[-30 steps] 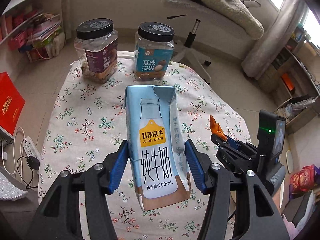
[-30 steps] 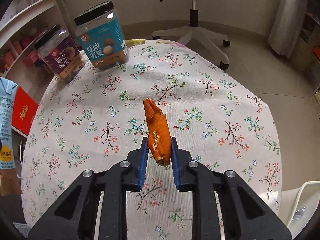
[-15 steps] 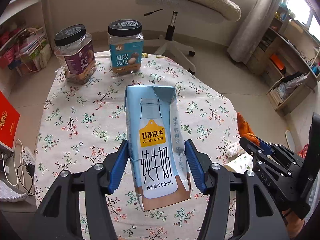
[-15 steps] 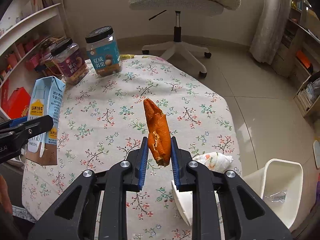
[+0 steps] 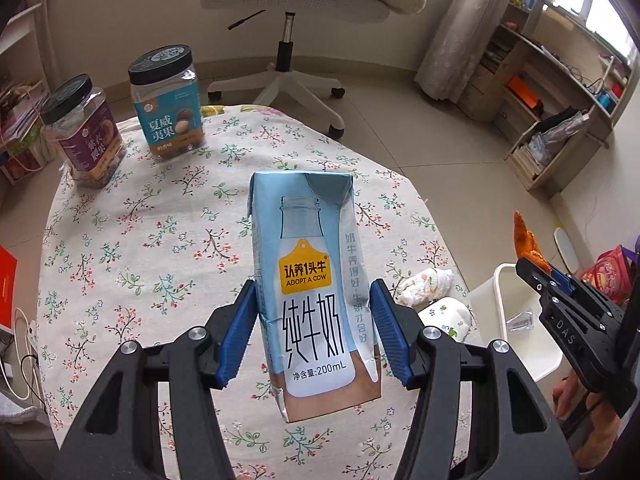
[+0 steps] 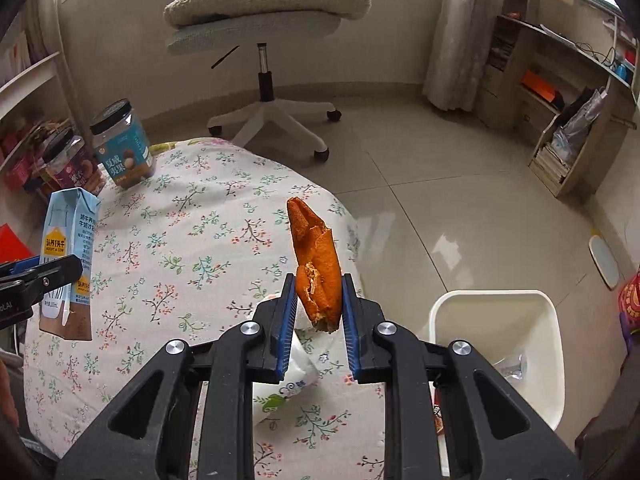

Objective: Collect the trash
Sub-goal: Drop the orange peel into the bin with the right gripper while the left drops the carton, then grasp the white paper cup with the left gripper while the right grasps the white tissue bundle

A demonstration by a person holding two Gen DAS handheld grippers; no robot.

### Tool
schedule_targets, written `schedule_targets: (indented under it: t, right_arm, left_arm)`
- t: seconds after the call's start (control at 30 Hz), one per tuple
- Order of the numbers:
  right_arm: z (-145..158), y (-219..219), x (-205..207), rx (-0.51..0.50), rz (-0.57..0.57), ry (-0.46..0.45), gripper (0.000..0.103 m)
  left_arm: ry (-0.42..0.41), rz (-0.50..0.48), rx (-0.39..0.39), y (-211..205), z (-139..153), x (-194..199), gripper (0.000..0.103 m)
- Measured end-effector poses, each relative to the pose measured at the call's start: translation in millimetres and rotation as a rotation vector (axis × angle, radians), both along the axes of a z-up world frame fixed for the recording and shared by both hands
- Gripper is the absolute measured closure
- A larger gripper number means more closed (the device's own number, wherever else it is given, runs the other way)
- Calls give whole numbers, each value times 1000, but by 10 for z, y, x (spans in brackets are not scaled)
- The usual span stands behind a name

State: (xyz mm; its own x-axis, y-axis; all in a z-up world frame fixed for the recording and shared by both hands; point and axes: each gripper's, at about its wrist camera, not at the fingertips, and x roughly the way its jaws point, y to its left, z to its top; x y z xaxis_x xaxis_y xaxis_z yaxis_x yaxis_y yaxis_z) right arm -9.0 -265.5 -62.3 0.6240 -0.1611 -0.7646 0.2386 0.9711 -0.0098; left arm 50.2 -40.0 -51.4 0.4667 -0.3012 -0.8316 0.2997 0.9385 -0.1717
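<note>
My left gripper [image 5: 314, 332] is shut on a light-blue 200 mL milk carton [image 5: 310, 276] and holds it upright above the floral tablecloth; the carton also shows in the right wrist view [image 6: 68, 256]. My right gripper [image 6: 318, 320] is shut on an orange peel [image 6: 316, 268], raised near the table's right edge; the peel shows in the left wrist view too [image 5: 528, 242]. A white trash bin [image 6: 496, 344] stands on the floor right of the table [image 5: 520, 332]. A crumpled tissue [image 5: 424, 286] and a paper cup [image 5: 444, 316] lie at the table's right edge.
Two black-lidded nut jars, purple [image 5: 82, 132] and blue [image 5: 168, 100], stand at the table's far left. A white office chair [image 6: 264, 40] with a blanket stands beyond the table. Shelves [image 6: 568, 120] line the right wall. The bin holds a clear wrapper [image 6: 510, 364].
Both grippers have moved right and back with their loads held. The bin, tissue and cup have come further into view on the right.
</note>
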Motion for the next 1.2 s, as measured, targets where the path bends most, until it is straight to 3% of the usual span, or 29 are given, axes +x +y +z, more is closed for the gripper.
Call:
schedule_targets:
  t: [0.2, 0.47, 0.5, 0.6, 0.73, 0.93, 1.0, 1.03, 1.13, 1.2]
  right_arm:
    - [-11, -545, -177, -20, -127, 12, 82]
    - [-32, -1192, -477, -54, -316, 36, 77]
    - [-20, -1268, -519, -55, -339, 31, 73]
    - [75, -1490, -671, -52, -436, -19, 29]
    - [237, -1760, -858, -26, -541, -96, 16]
    - [303, -2023, -1024, 16, -635, -149, 14]
    - [280, -2028, -1026, -3, -637, -139, 14]
    - [267, -2015, -1012, -6, -627, -131, 14]
    - [226, -1945, -960, 6, -575, -107, 13]
    - [222, -1880, -917, 14, -534, -95, 13]
  left_arm:
    - [12, -84, -7, -480, -78, -24, 46]
    - [-9, -226, -87, -1221, -103, -164, 46]
    - [-11, -250, -96, -1332, -117, -201, 46]
    - [-10, -319, -117, -1688, -173, -309, 46]
    - [18, -400, -146, -2196, -308, -457, 46]
    - [128, -486, -214, -2792, -539, -627, 45]
    - [159, -505, -193, -2840, -569, -657, 33]
    - [153, -519, -164, -2824, -550, -676, 32]
    - [110, -559, 14, -2669, -482, -645, 30]
    - [132, -574, 158, -2504, -513, -533, 26]
